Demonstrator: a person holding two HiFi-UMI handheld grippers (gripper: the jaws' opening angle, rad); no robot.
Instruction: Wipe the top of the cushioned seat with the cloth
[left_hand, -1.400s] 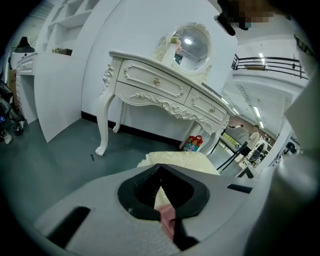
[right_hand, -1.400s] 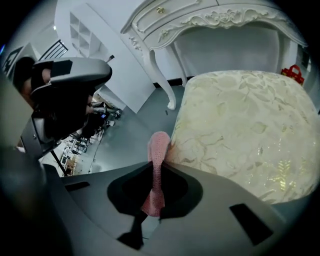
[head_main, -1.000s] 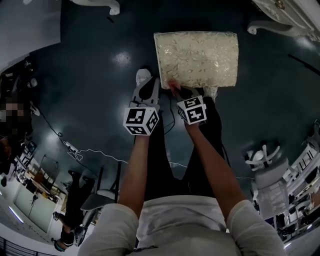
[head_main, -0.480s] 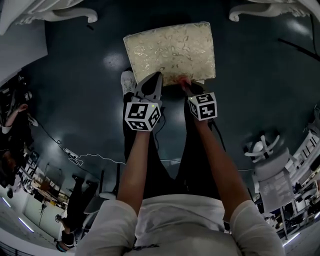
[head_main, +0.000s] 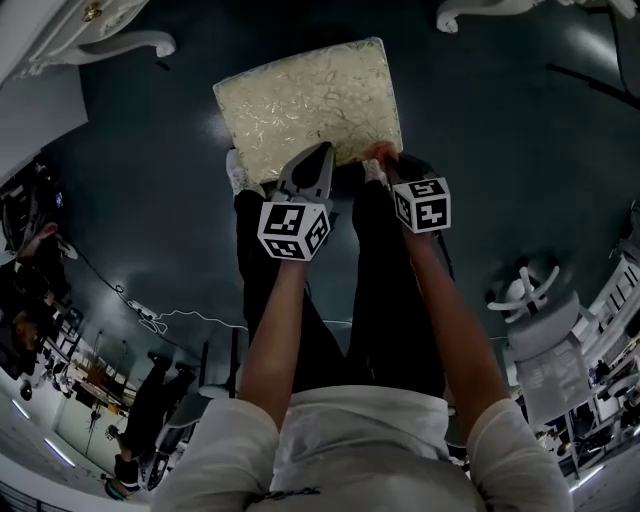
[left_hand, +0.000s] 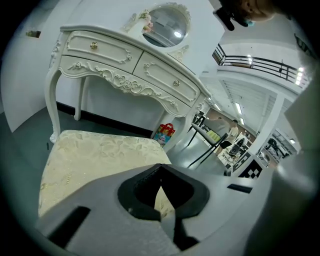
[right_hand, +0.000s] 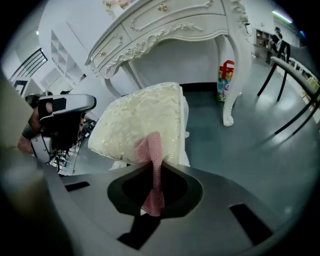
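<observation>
pinching the pink cloth (right_hand: 155, 150), right gripper (right_hand: 151, 172) at cushioned seat (head_main: 305, 100) edge.

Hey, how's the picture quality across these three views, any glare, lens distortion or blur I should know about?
Head view: dim overall, strong fisheye, pale glare patches on the glossy floor, and the seat stands out bright. Left gripper view: black vignette at the corners, and the lens bows the dressing table. Right gripper view: well lit, but the cloth close to the lens looks soft.
</observation>
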